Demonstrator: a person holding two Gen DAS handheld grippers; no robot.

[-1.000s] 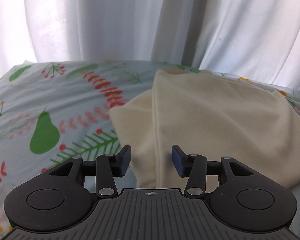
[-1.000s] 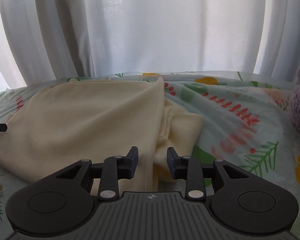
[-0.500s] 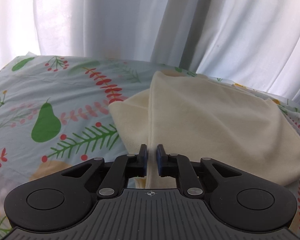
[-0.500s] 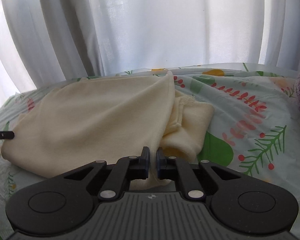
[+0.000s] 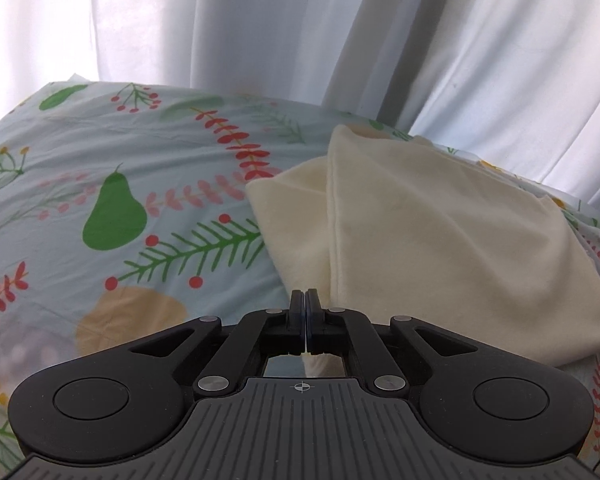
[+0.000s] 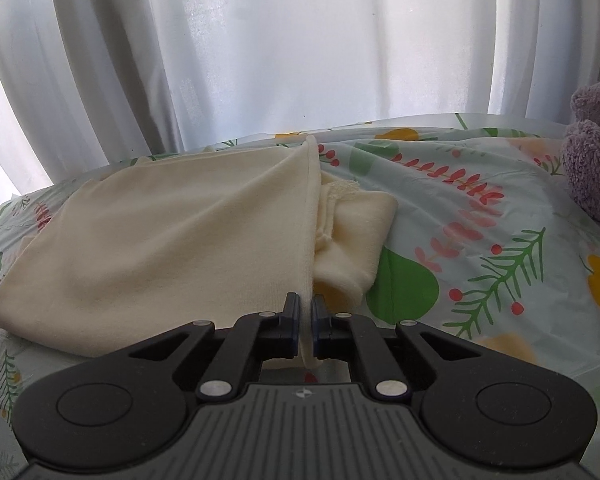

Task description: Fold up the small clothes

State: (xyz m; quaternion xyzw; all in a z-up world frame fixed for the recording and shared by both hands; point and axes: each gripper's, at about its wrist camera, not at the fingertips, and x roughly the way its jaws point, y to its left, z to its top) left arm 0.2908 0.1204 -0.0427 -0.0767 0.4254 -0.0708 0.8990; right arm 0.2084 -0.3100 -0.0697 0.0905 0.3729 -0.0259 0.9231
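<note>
Both claws are clenched on the cream garment (image 6: 172,232): left gripper (image 5: 305,312) and right gripper (image 6: 306,316) at bottom centre of each frame. It lies on the printed sheet (image 5: 100,160). We judge a fold is beginning; next, lift both corners evenly.

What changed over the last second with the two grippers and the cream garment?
Both grippers closed: a second ago their jaws stood open on either side of the garment's near edge. Now the left gripper is shut, apparently on the cream garment, and the right gripper pinches its hem. The folded edge now rises toward each gripper. The floral sheet, white curtain and purple plush toy stayed put.
</note>
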